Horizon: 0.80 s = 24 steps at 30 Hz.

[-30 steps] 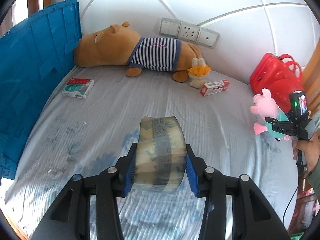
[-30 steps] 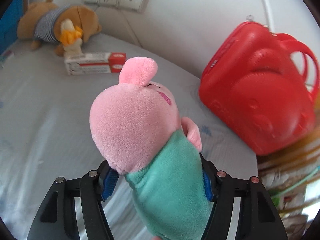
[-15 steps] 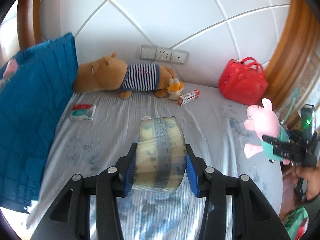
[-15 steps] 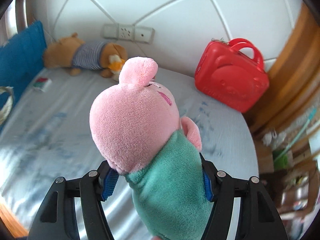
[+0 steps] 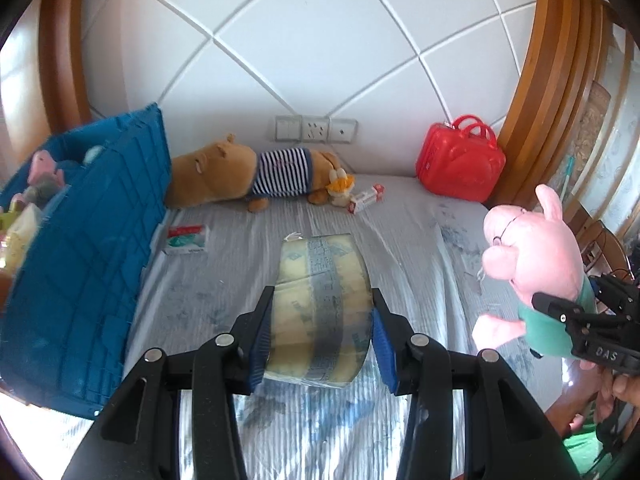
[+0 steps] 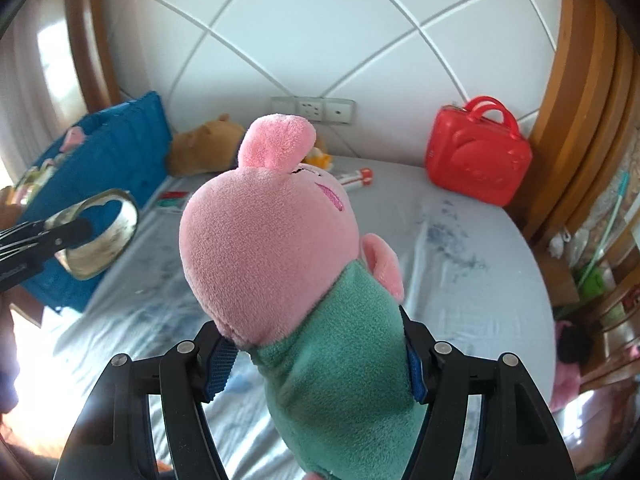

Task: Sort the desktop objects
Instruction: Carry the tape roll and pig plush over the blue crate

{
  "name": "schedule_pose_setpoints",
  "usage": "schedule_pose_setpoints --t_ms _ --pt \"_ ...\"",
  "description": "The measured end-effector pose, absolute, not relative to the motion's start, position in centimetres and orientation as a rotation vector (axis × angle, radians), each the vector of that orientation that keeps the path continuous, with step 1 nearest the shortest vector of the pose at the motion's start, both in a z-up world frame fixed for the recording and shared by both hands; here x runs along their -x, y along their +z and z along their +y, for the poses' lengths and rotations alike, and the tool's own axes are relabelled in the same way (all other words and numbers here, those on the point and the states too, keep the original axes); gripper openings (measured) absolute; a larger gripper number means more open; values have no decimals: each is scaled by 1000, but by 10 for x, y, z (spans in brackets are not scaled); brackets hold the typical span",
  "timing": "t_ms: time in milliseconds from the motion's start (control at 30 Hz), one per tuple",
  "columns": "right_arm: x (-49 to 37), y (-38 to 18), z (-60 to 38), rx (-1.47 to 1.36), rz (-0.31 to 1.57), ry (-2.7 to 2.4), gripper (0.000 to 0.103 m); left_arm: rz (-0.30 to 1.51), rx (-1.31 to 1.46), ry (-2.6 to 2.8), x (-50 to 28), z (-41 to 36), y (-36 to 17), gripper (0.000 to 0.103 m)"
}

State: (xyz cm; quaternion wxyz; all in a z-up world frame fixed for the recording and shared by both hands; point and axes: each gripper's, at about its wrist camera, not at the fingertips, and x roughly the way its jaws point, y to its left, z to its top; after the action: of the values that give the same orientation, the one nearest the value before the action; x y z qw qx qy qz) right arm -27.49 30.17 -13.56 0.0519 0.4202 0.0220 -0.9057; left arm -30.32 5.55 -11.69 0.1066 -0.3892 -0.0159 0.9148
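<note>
Above the bed [image 5: 420, 240], one tape roll [image 5: 320, 312] pinched between left gripper [image 5: 320, 344] fingers. One pink pig plush [image 6: 280, 264] clamped in right gripper [image 6: 316, 368]. Beyond: one blue crate [image 5: 92, 240], one red case [image 5: 460, 164].

We are in a home bedroom: a bed [image 5: 420, 240] under a wrinkled grey sheet, a padded white headboard [image 5: 320, 60] framed in wood behind it, a striped-shirt plush bear [image 5: 248, 174] lying at the far edge, wall sockets [image 5: 316, 129] above it.
</note>
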Motion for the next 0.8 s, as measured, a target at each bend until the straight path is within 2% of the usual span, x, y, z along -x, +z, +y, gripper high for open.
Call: schedule_pose_setpoints --t_ms 400,633,800 --pt "270 -99 252 -1080 102 -2662 67 -164 1078 2885 261 -18 -59 43" --pt "283 -60 183 -947 163 -2606 67 -243 948 3013 258 -107 -8 43" --pt "299 -28 109 -846 218 -2587 67 -202 839 3067 265 -185 37 43"
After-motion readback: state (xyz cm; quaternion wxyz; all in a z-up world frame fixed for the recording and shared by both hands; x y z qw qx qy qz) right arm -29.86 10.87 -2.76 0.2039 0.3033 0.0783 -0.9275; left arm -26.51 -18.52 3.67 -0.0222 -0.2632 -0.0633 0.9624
